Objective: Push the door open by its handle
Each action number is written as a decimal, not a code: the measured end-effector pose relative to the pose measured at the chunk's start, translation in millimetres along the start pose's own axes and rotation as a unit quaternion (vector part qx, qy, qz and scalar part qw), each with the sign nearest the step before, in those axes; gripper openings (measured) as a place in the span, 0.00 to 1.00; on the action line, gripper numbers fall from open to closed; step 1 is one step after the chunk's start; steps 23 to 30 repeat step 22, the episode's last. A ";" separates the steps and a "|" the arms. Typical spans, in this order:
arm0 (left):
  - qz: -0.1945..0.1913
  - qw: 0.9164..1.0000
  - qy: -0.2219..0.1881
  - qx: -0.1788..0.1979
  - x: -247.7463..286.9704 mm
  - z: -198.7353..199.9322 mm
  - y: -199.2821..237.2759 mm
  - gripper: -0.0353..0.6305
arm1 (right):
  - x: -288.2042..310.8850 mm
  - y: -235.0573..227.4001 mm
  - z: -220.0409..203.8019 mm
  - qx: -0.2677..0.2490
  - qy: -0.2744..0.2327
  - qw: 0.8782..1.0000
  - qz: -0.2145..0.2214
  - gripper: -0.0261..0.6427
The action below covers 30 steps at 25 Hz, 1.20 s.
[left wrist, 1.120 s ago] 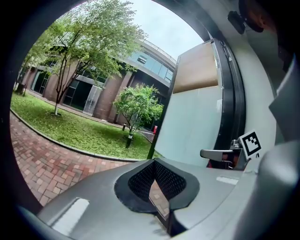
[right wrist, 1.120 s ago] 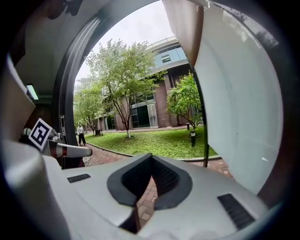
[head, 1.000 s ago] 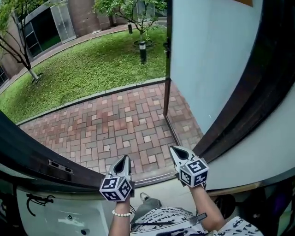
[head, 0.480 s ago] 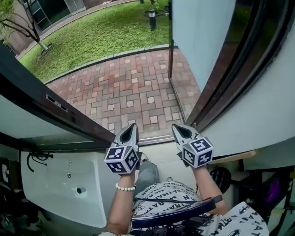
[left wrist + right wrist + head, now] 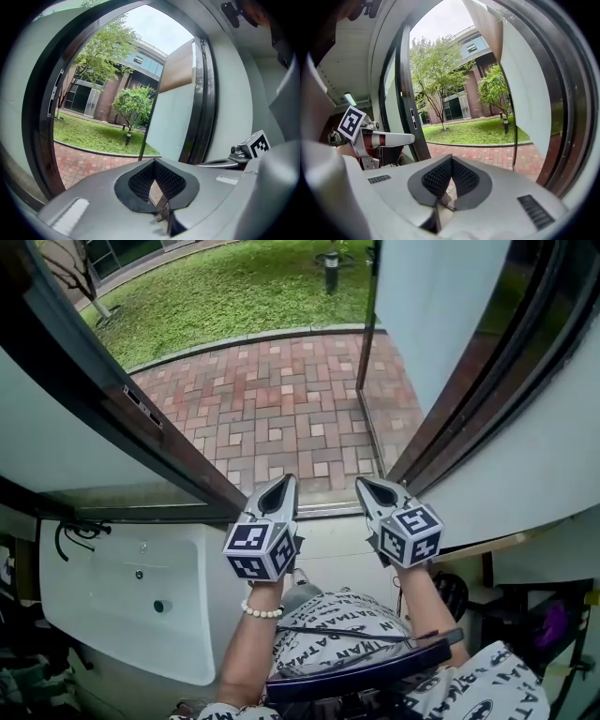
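Door point(image 5: 436, 306) stands wide open in the head view. It is swung outward over the brick paving point(image 5: 281, 418), at the upper right, well apart from both grippers. We cannot find its handle here. Left gripper point(image 5: 281, 486) and right gripper point(image 5: 368, 487) hover side by side above the threshold point(image 5: 328, 509) and touch nothing.

In the left gripper view, the jaws are pressed together with nothing between them. The door shows as a pale panel beyond, at the right of the opening.

In the right gripper view, the jaws are also closed and empty, and the door is on the right.

We judge that the pushing is done. One risk remains: nothing holds the door, so wind or a closing spring could swing it back toward the grippers at the threshold.
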<state>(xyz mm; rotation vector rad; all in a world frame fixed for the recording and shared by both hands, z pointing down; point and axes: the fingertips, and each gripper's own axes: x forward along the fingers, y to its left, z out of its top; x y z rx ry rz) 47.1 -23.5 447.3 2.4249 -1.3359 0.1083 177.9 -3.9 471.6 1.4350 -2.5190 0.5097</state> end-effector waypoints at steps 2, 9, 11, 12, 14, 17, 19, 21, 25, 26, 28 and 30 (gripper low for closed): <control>0.001 1.000 -0.001 0.002 -3.7 0.4 2.3 0.05 | 1.5 5.5 0.4 -0.005 -0.001 1.000 0.000 0.04; -0.002 1.000 -0.005 0.001 -6.1 1.5 -4.0 0.05 | -8.3 9.6 -4.8 -0.018 0.005 1.000 -0.005 0.04; -0.005 1.000 -0.009 0.002 -6.5 0.8 -7.4 0.05 | -12.5 8.8 -7.9 -0.019 0.004 1.000 -0.007 0.04; -0.006 1.000 -0.010 0.002 -6.1 0.1 -9.0 0.05 | -14.4 7.9 -9.4 -0.019 0.003 1.000 -0.008 0.04; -0.008 1.000 -0.012 0.002 -6.4 -2.0 -11.5 0.05 | -17.6 6.9 -12.2 -0.018 0.001 1.000 -0.010 0.04; -0.011 1.000 -0.012 0.002 -9.6 0.3 -10.6 0.05 | -19.0 9.8 -9.0 -0.017 -0.001 1.000 -0.014 0.04; -0.012 1.000 -0.010 0.001 -10.7 6.0 -9.0 0.05 | -18.1 11.7 -2.8 -0.016 -0.001 1.000 -0.016 0.04; -0.012 1.000 -0.008 0.000 -11.8 9.6 -8.7 0.05 | -17.7 13.0 1.4 -0.014 0.000 1.000 -0.016 0.04; -0.012 1.000 -0.006 -0.001 -12.4 10.9 -8.6 0.05 | -17.6 13.7 3.1 -0.013 0.001 1.000 -0.016 0.04; -0.012 1.000 -0.006 -0.001 -12.4 10.9 -8.6 0.05 | -17.6 13.7 3.1 -0.013 0.001 1.000 -0.016 0.04; -0.012 1.000 -0.006 -0.001 -12.4 10.9 -8.6 0.05 | -17.6 13.7 3.1 -0.013 0.001 1.000 -0.016 0.04; -0.012 1.000 -0.006 -0.001 -12.4 10.9 -8.6 0.05 | -17.6 13.7 3.1 -0.013 0.001 1.000 -0.016 0.04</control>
